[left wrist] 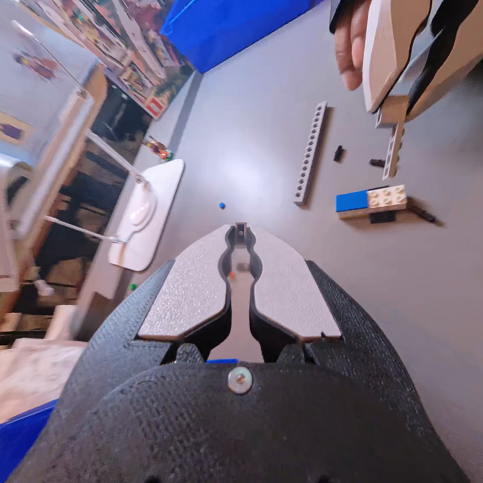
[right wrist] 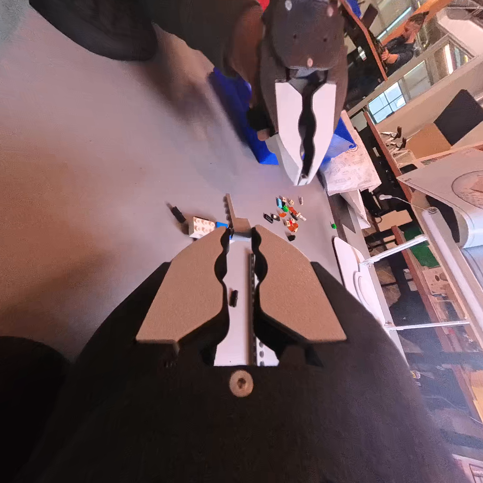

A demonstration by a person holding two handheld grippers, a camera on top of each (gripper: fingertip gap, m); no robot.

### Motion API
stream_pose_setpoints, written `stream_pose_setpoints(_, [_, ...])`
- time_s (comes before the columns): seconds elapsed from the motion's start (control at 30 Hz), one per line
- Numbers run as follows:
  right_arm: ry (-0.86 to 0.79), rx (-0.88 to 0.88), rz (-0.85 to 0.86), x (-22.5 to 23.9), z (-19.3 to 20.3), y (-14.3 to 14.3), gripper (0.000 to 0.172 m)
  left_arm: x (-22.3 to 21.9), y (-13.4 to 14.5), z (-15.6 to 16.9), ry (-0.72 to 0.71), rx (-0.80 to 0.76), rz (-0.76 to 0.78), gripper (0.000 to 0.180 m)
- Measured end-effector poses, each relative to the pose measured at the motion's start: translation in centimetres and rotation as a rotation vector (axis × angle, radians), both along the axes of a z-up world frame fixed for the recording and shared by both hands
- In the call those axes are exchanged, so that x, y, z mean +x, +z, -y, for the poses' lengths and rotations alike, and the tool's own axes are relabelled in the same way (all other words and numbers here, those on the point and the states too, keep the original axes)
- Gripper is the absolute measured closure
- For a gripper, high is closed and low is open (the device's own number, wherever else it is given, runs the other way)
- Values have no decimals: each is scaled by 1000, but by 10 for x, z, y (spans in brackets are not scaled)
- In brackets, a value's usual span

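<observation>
In the left wrist view my left gripper (left wrist: 240, 233) is shut on a small grey brick (left wrist: 240, 232) with a round stud or hole in its face, and holds it above the grey table (left wrist: 261, 261). It also shows in the right wrist view (right wrist: 303, 178), high and pointing down. My right gripper (right wrist: 240, 232) is shut on a grey brick piece (right wrist: 241, 231) with a studded grey strip (right wrist: 229, 206) that juts out past the fingertips. In the left wrist view that gripper sits at the top right with the grey piece (left wrist: 392, 146) hanging from it.
On the table lie a long grey beam with holes (left wrist: 311, 154), a blue and white brick block (left wrist: 371, 202), black pins (left wrist: 339, 153), a blue stud (left wrist: 222, 205) and a heap of small coloured pieces (right wrist: 288, 214). A white stand base (left wrist: 149, 214) is at the table's edge, a blue bin (left wrist: 230, 28) beyond. My hands' fingertips stand some 12 cm from each other.
</observation>
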State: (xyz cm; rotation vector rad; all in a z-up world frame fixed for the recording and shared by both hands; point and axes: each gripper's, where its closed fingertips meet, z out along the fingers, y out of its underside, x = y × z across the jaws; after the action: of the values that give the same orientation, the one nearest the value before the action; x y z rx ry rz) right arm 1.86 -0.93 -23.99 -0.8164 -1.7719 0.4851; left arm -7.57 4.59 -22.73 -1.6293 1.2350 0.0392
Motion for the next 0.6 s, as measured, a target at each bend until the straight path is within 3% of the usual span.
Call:
stream_pose_setpoints(0.13, [-49, -23, -47, 0, -9, 9, 156, -45, 50, -8, 153, 218, -168, 172])
stream_pose_setpoints(0.23, [-77, -94, -91, 0, -16, 17, 156, -103, 75, -8, 333, 82, -60, 172])
stream_pose_setpoints(0.4, [-94, -174, -126, 1, -20, 23, 156, -169, 43, 6, 470, -267, 103, 172])
stream_pose_setpoints(0.6, [-83, -260, -146, -1, -19, 25, 156, -164, 27, 10, 392, -375, 236, 172])
